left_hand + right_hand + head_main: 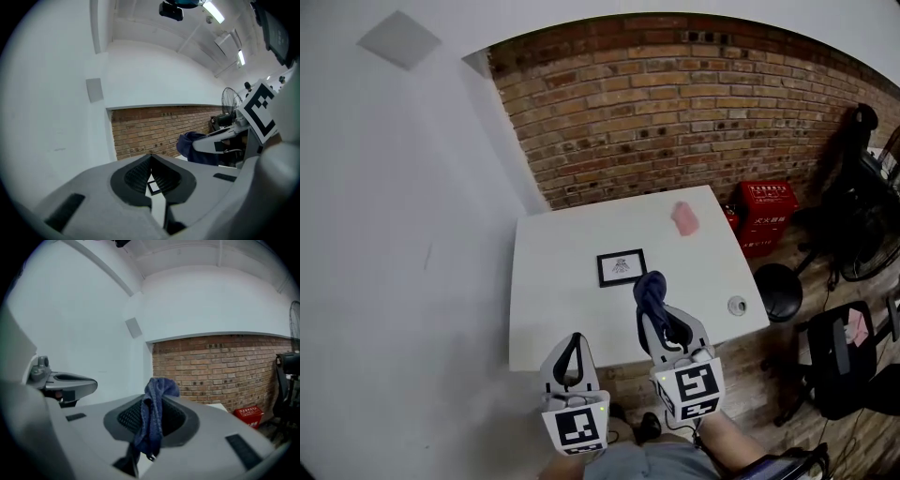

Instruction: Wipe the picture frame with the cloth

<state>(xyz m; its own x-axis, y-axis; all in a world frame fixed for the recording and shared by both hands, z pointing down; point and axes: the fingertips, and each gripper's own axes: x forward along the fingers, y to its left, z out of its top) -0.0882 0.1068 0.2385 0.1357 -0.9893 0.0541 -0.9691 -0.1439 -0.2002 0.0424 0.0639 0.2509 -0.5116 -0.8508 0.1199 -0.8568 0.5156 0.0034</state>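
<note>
At the near edge of a white counter (546, 319), the right tongs (151, 404) clamp a dark blue cloth (158, 389), which stands bunched above the jaws with a tail hanging below. The left tongs (151, 161) hang beside them, pressed together and empty (nothing shows between their pads). The black frame (622, 267) lies flat near the middle of the counter, just beyond the cloth in the head view and apparently not touched by it. A pink thing (684, 218) and a small round one (737, 305) lie well apart from the frame, toward the right. With the cloth in hand, the wipe looks not yet begun. The next move would seem to call for lowering the cloth onto the frame, perhaps with the left tongs steadying an edge so it cannot slide.
</note>
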